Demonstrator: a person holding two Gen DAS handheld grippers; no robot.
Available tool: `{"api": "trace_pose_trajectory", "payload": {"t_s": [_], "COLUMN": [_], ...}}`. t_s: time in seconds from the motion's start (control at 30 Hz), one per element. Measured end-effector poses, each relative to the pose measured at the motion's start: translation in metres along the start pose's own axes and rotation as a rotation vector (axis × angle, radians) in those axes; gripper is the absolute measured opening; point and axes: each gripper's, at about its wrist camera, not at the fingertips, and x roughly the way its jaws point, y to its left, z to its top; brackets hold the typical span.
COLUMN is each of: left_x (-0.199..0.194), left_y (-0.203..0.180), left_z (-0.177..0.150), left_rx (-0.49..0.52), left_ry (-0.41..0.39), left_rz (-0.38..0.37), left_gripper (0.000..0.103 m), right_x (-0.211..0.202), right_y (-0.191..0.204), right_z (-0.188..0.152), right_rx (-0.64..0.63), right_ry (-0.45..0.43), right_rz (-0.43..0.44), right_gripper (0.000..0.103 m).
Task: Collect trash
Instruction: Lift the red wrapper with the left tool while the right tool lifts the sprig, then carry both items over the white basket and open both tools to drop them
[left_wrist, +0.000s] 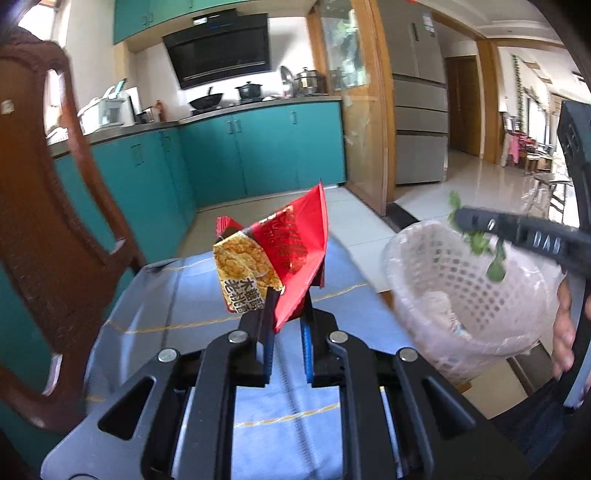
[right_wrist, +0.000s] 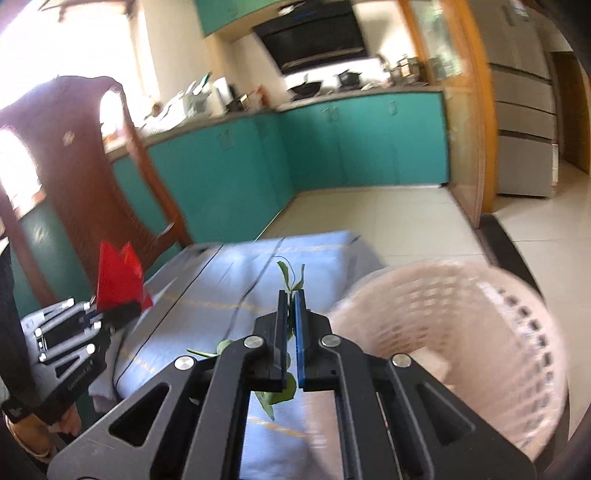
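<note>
Pinching one red snack wrapper (left_wrist: 291, 251) in left tool (left_wrist: 286, 295), right tool (right_wrist: 291, 295) clamped on one leafy sprig (right_wrist: 291, 277), one basket (left_wrist: 461, 295)

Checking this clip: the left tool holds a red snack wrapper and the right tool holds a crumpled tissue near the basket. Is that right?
Not quite. The right tool holds a leafy green sprig, not a tissue, as the right wrist view shows. The rest stands: the left tool holds the red snack wrapper, and the basket is close by.

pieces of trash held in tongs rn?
2: red snack wrapper in the left tongs; green leafy sprig in the right tongs, beside the trash basket. More may lie inside it.
</note>
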Motion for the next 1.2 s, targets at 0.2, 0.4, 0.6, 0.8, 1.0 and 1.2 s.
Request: {"api": "trace_pose_trajectory", "payload": {"t_s": [0.2,0.4,0.6,0.8,1.0,1.2], "left_x": [0.024,0.058,0.092,0.108,0.102,0.091], "left_y": [-0.048,-0.115,-0.158,-0.184,-0.159,-0.113], "left_z": [0.022,0.027,0.013,0.003,0.013,0.013], "left_rx": [-0.007,0.073,0.132,0.153,0.111,0.037], "left_ry": [0.058,0.133,0.238,0.284,0.227,0.187], "left_rz": [-0.243,-0.395,-0.457,-0.554,-0.500,-0.309], "left_gripper": [0.013,0.013,0.014,0.057,0.076,0.078], "right_x": [-0.041,-0.048,-0.048,-0.046,-0.042,-0.025], "right_y": [-0.068,-0.095,-0.106,-0.115,-0.113,-0.095], "right_z": [0.008,0.001,-0.006,-0.010,-0.011,-0.013], "right_rx": [0.172,0.254,0.269,0.301,0.284,0.207], "right_ry": [-0.094,-0.091,-0.063,-0.037,-0.013,0.063], "right_rz": [-0.100,-0.146,-0.202,-0.227,-0.228,-0.213], "right_gripper": [0.004,0.004,0.004,0.004,0.004,0.004]}}
